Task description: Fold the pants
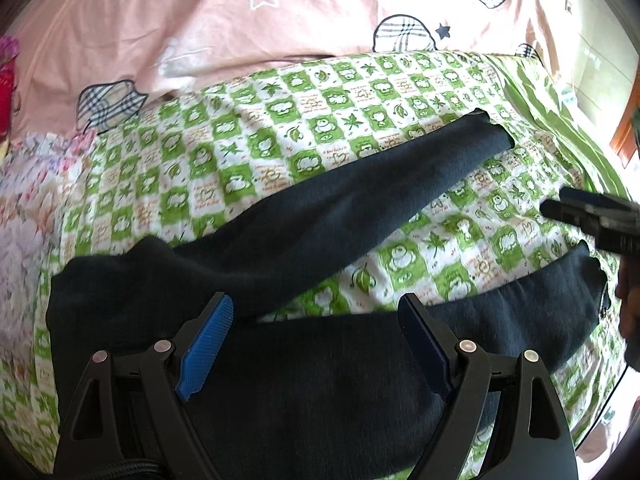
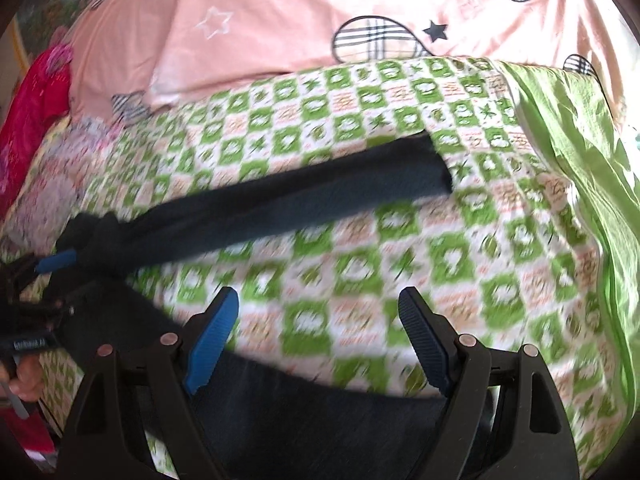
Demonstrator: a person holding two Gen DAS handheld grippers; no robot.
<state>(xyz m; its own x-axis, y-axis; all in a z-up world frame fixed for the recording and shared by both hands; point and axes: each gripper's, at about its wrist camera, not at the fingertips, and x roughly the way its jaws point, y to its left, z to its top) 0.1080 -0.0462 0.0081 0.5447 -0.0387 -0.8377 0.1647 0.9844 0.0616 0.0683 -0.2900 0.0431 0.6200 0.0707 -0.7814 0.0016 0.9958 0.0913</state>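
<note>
**Dark pants spread on a checked bed cover, both grippers held wide above them**

A pair of dark navy pants, soft and matte like knit jersey, lies flat on a green-and-white checked cotton cover printed with small leaves and cartoon animals. The two legs spread apart in a V, with checked cloth showing between them; the waist end is bunched and thicker.

The left gripper hangs over the near leg of the pants, its black plastic arms ending in ribbed blue pads. Its jaws stand wide, with nothing between them.

The right gripper, built the same way, hangs over the checked cover just beyond the near leg, jaws likewise wide and empty.

Beyond the pants lies a smooth pink sheet with outlined stars and plaid hearts. A plain green cloth drapes, crinkled, past the leg cuffs.
</note>
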